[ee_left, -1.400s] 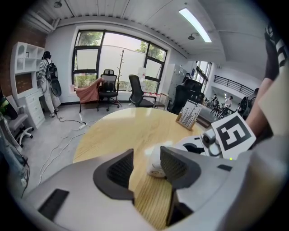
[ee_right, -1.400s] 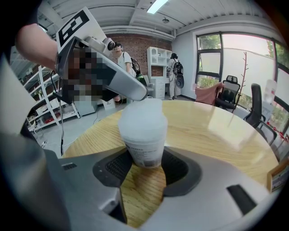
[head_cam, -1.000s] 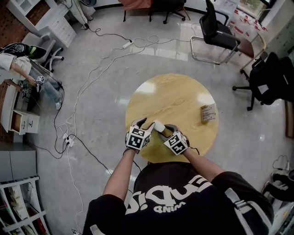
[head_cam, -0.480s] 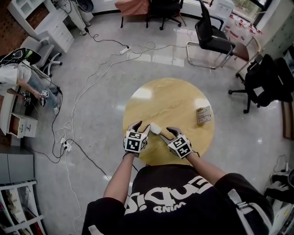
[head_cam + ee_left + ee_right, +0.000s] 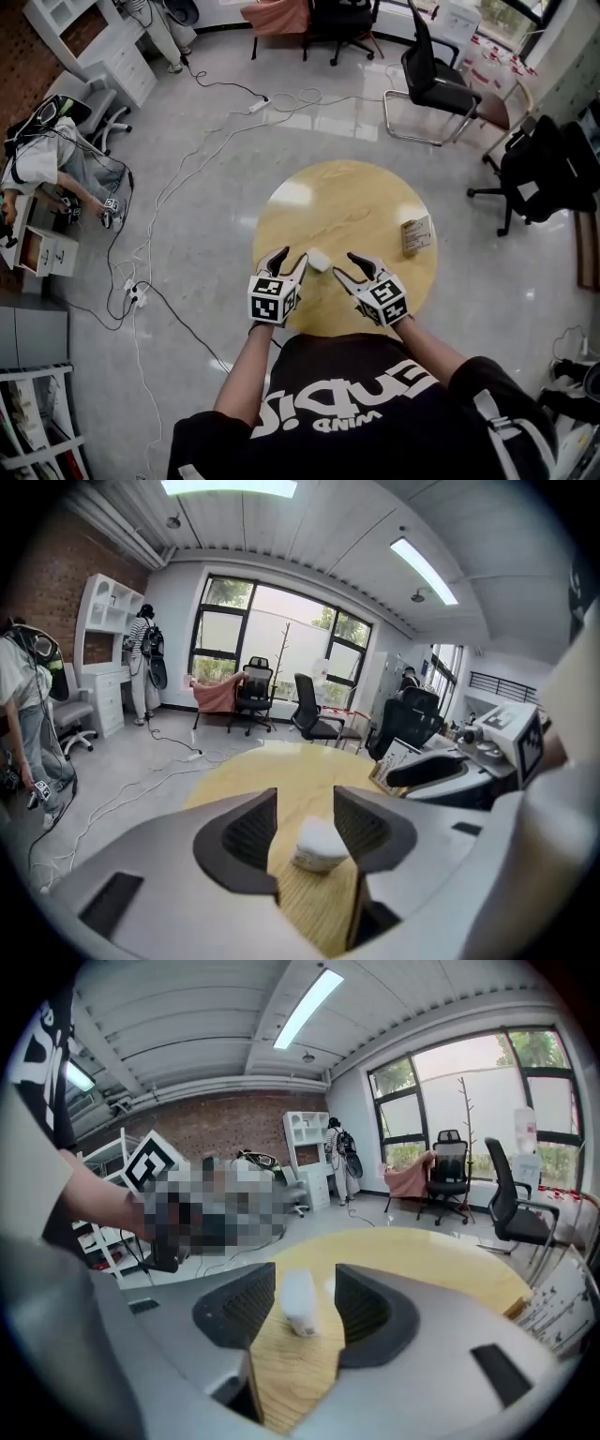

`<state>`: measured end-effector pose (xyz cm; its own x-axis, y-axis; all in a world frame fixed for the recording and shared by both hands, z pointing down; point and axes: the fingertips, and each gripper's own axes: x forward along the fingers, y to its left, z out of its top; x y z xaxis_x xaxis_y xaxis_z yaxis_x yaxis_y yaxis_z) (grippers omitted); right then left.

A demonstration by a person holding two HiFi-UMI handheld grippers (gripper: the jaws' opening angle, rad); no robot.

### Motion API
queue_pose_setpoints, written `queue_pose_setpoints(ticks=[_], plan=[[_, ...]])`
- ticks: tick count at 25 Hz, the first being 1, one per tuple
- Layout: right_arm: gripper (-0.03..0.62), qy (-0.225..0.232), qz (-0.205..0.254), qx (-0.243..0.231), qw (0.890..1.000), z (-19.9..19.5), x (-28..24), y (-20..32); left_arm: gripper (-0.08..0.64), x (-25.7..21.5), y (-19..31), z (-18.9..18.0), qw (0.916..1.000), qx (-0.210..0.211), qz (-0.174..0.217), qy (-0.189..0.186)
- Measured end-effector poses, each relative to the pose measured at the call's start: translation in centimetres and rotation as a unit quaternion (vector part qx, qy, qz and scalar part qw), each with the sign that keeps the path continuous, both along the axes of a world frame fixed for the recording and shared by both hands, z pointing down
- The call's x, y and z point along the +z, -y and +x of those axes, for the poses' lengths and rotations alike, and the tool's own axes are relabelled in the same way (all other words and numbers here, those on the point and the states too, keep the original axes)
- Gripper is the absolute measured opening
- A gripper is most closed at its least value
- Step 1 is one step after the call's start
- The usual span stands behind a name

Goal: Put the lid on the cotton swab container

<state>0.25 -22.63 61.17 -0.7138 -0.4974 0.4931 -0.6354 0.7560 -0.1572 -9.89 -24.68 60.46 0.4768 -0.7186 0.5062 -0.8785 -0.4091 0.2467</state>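
Left tongs [image 5: 289, 260] and right tongs [image 5: 352, 267]: released, grasp nothing. Between them, frame centre: small white plastic cotton swab container [image 5: 318, 260], resting on round light wooden counter [image 5: 347, 202].

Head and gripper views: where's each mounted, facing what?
Head view: on the person's head, steeply down at table; forearms, left tool, right tool show.
Left gripper view: on left tool, along its open jaws at the cotton swab container; right tool at right.
Right gripper view: on right tool, facing that container from the opposite side; forearm at left.
Shared: the container.
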Motion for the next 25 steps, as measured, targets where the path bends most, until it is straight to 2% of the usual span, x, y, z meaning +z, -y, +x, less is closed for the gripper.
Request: queue_pose_setpoints(ticks=[7, 14, 17, 20, 25], plan=[[0.188, 0.054, 0.032, 0.028, 0.998, 1.4, -6.9, -0.4, 0.192, -5.8, -2.4, -0.6, 0.9978, -0.017, 0.063, -0.011], [0.177, 0.094, 0.07, 0.063, 0.991, 4.1, -11.0, -0.7, 0.192, -9.8, -5.1, -1.7, 0.9921, -0.033, 0.12, -0.02], [0.173, 0.106, 0.088, 0.074, 0.988, 4.8, -12.6, -0.8, 0.192, -10.6, -6.5, -2.5, 0.9902, -0.04, 0.133, -0.015], [0.168, 0.111, 0.098, 0.082, 0.986, 5.2, -13.4, -0.8, 0.192, -10.8, -7.2, -3.5, 0.988, -0.065, 0.139, -0.015], [0.125, 0.111, 0.119, 0.076, 0.984, 5.7, -13.8, -1.0, 0.16, -10.9, -7.7, -3.7, 0.9845, -0.088, 0.152, -0.008]])
